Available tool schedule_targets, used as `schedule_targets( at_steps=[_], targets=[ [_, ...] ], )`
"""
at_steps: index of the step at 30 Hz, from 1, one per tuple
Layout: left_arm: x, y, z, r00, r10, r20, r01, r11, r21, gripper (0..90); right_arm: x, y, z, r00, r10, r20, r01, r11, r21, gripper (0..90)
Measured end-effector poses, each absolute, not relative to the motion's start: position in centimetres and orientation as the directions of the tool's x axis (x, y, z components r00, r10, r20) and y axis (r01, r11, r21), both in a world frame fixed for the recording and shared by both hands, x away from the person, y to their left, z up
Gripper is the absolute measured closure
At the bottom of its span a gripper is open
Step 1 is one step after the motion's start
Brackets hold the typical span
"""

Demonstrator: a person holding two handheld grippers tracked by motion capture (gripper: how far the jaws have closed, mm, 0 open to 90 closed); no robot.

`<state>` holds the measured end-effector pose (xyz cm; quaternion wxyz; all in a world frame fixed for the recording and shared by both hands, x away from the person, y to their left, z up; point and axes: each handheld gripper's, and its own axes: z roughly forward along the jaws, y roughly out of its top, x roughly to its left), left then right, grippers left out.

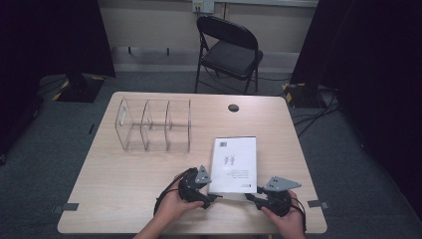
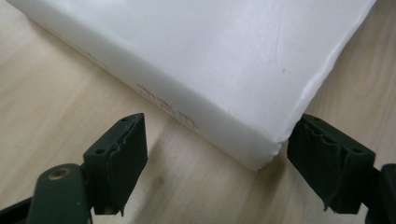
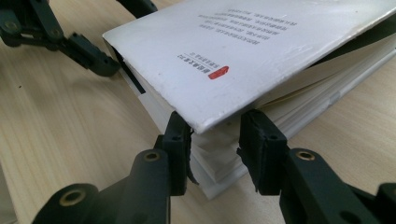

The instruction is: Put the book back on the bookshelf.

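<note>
Two tongs working the near end of a white book on the counter

High view: the white book lies flat at about 5 o'clock on the counter, right of a clear three-bay acrylic organiser at 10 o'clock; left tongs sit at its near left corner, right tongs at its near right corner. Left gripper view: the left tongs stand spread, the book's corner between the pads but untouched; spine lettering is too blurred to read. Right gripper view: the right tongs have their jaws drawn in around the cover edge, which sits raised off the pages, though whether they pinch it I cannot tell; a red logo and small unreadable print show. Risk, as I judge it: lifting by the cover alone could crease or tear it, or let it slip free
</note>
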<state>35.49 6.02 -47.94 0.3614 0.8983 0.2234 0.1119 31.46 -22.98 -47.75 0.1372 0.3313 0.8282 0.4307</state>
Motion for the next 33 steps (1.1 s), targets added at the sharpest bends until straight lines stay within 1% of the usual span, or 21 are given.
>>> schedule_targets(
  at_steps=[4,6,7,8,9,10,12,13,14,16,17,20,23,25,26,30,33],
  targets=[
    [34.9,5.2,-46.6,0.891,0.447,0.086,0.255,-0.646,0.719,16.3,31.5,-23.1,-47.7,-0.743,0.666,0.068,0.434,0.401,0.807,64.4],
    [34.9,5.0,-46.5,0.897,0.434,0.088,0.244,-0.650,0.720,16.2,31.6,-23.0,-47.6,-0.744,0.664,0.067,0.431,0.401,0.809,64.4],
    [34.9,4.3,-46.4,0.900,0.419,0.124,0.214,-0.669,0.712,16.0,31.6,-23.0,-47.5,-0.745,0.662,0.075,0.433,0.395,0.810,64.4],
    [35.0,4.1,-46.2,0.905,0.405,0.132,0.208,-0.691,0.692,16.0,31.6,-23.0,-47.4,-0.745,0.663,0.077,0.434,0.393,0.811,64.4],
    [35.0,4.1,-46.2,0.905,0.405,0.132,0.208,-0.691,0.692,16.0,31.6,-23.0,-47.4,-0.745,0.663,0.077,0.434,0.393,0.811,64.4],
    [35.3,3.7,-46.3,0.907,0.405,0.113,0.216,-0.681,0.699,16.1,31.7,-23.0,-47.3,-0.745,0.663,0.076,0.434,0.395,0.810,64.4],
    [35.3,3.5,-46.2,0.911,0.397,0.115,0.208,-0.681,0.702,15.5,31.7,-23.0,-47.3,-0.745,0.663,0.075,0.434,0.395,0.810,64.4],
    [35.4,3.2,-46.3,0.910,0.392,0.133,0.190,-0.681,0.707,15.8,31.7,-23.0,-47.3,-0.745,0.662,0.077,0.433,0.394,0.810,64.4],
    [35.4,2.6,-46.2,0.910,0.385,0.150,0.181,-0.699,0.692,15.7,31.7,-23.0,-47.3,-0.745,0.662,0.078,0.434,0.393,0.811,64.4],
    [35.5,2.3,-46.3,0.908,0.388,0.156,0.175,-0.692,0.701,14.9,31.7,-23.0,-47.2,-0.744,0.663,0.078,0.435,0.394,0.810,64.4],
    [35.5,1.8,-46.1,0.904,0.383,0.191,0.163,-0.720,0.674,15.4,31.7,-23.0,-47.2,-0.745,0.662,0.081,0.436,0.391,0.810,64.4],
    [35.7,1.4,-46.1,0.903,0.384,0.193,0.158,-0.714,0.682,14.8,31.8,-23.0,-47.2,-0.747,0.660,0.083,0.434,0.388,0.813,64.4],
    [35.7,0.8,-46.0,0.902,0.369,0.224,0.146,-0.748,0.647,11.4,31.8,-22.8,-47.0,-0.748,0.659,0.082,0.433,0.390,0.813,64.3],
    [35.7,0.5,-46.2,0.903,0.368,0.220,0.143,-0.743,0.654,7.6,31.9,-22.7,-47.0,-0.750,0.656,0.086,0.434,0.389,0.812,64.3],
    [35.7,0.4,-46.3,0.897,0.376,0.233,0.140,-0.742,0.656,6.5,31.9,-22.7,-47.0,-0.751,0.654,0.087,0.434,0.390,0.812,64.3],
    [35.8,0.1,-46.4,0.894,0.382,0.236,0.144,-0.742,0.654,4.3,32.0,-22.6,-46.9,-0.754,0.651,0.090,0.435,0.391,0.811,64.3],
    [36.0,-0.5,-46.6,0.878,0.399,0.264,0.146,-0.748,0.648,2.2,32.1,-22.4,-46.8,-0.758,0.645,0.094,0.433,0.390,0.813,64.3]
  ],
)
